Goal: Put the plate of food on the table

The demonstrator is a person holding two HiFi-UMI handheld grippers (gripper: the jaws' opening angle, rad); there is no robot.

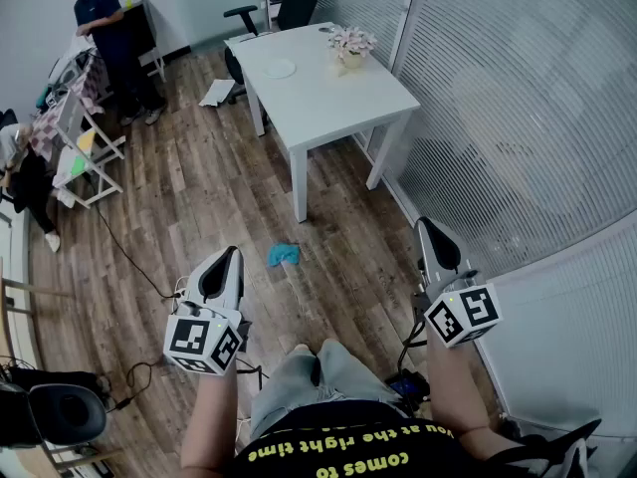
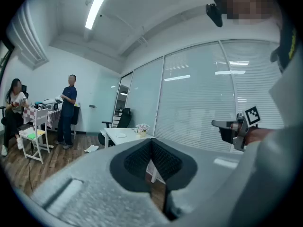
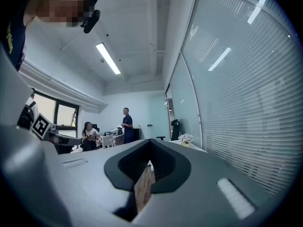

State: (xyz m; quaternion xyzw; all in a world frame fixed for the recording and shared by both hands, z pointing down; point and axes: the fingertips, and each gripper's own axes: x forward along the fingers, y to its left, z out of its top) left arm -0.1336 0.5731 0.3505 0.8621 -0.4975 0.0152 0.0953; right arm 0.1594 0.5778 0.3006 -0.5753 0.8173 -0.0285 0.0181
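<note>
A white table [image 1: 333, 103] stands several steps ahead by the glass wall. On it sit a white plate [image 1: 278, 68] and a small pot of flowers [image 1: 350, 44]. The left gripper view shows the same plate [image 2: 121, 135] and flowers [image 2: 141, 128] far off. I cannot make out any food on the plate. My left gripper [image 1: 228, 258] is held low over the wooden floor, shut with nothing in it [image 2: 151, 144]. My right gripper [image 1: 430, 229] is at the same height, near the glass wall, shut and empty [image 3: 150, 144]. Both are far from the table.
A blue cloth [image 1: 284, 255] lies on the floor between me and the table. At the far left, a person [image 1: 109, 38] stands by a white rack of clothes [image 1: 85, 137] and another sits. A black office chair [image 1: 244, 18] is behind the table. Cables [image 1: 129, 257] cross the floor.
</note>
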